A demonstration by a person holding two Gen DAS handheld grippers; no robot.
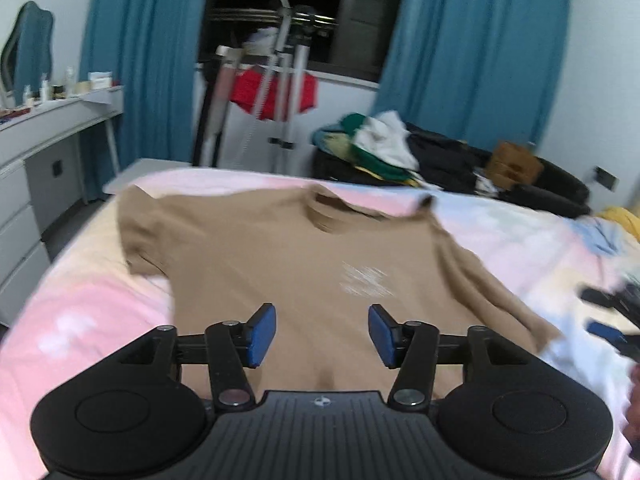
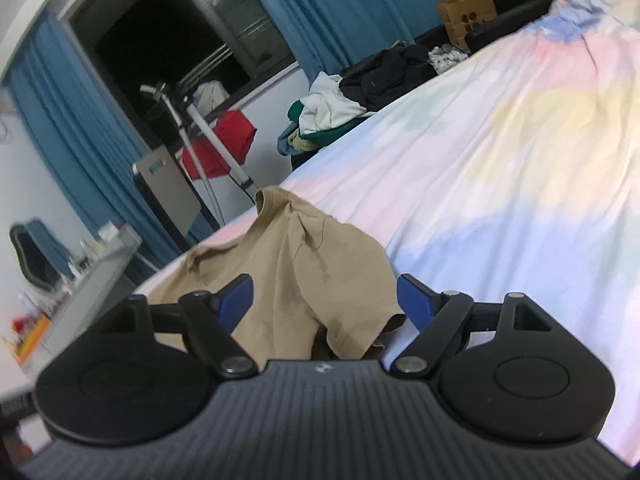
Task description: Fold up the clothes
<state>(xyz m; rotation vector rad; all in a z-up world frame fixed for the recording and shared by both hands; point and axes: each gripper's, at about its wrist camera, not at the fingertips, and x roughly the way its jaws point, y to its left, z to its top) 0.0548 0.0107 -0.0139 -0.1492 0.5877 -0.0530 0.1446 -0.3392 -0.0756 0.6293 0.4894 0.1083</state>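
Tan T-shirt point(image 1: 280, 256) lies on the bed point(image 1: 520, 240) (pastel sheet); both tongs point(image 1: 322, 334) point(image 2: 325, 303) gape empty.

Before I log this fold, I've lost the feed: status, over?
Left gripper open, nothing held. Right gripper open over a sleeve. Tan T-shirt spread on the bed, unfolded. Nothing in the way.

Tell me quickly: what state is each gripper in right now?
Left gripper: open, holding nothing, above the tan T-shirt.
Right gripper: open wide, holding nothing; the shirt's sleeve lies between its fingers.
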